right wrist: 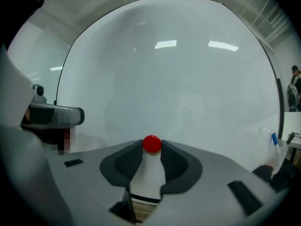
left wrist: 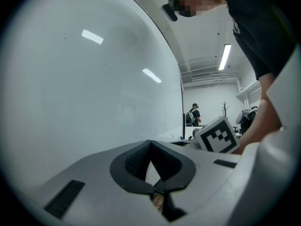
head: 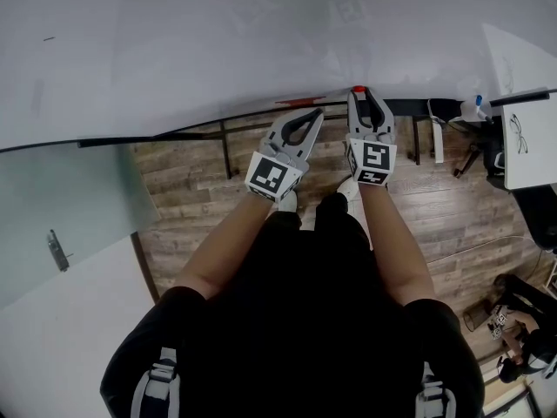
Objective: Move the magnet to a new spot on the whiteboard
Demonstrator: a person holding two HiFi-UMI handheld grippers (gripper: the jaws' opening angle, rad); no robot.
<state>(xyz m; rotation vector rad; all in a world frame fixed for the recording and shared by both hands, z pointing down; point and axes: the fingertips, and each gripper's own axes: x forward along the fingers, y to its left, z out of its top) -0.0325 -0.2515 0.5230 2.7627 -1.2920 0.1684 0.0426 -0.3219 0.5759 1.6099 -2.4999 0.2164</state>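
The whiteboard [head: 218, 42] fills the top of the head view and stands right in front of both grippers. A small round red magnet [right wrist: 152, 144] sits on the whiteboard [right wrist: 178, 88], with my right gripper [right wrist: 152, 147] shut on it, one fingertip against each side. In the head view the magnet [head: 358, 88] shows as a red dot at the tip of the right gripper [head: 361, 96]. My left gripper [head: 313, 113] is just to its left, near the board's lower edge. In its own view the left gripper [left wrist: 150, 142] is shut with nothing in it, close to the whiteboard [left wrist: 94, 88].
The board's dark stand and legs [head: 226, 151] rise from a wooden floor [head: 452, 216]. At the right are a white table [head: 531, 142] with glasses on it, a spray bottle [head: 474, 107], and a seated person [head: 522, 338]. A glass panel with a handle [head: 57, 251] is at the left.
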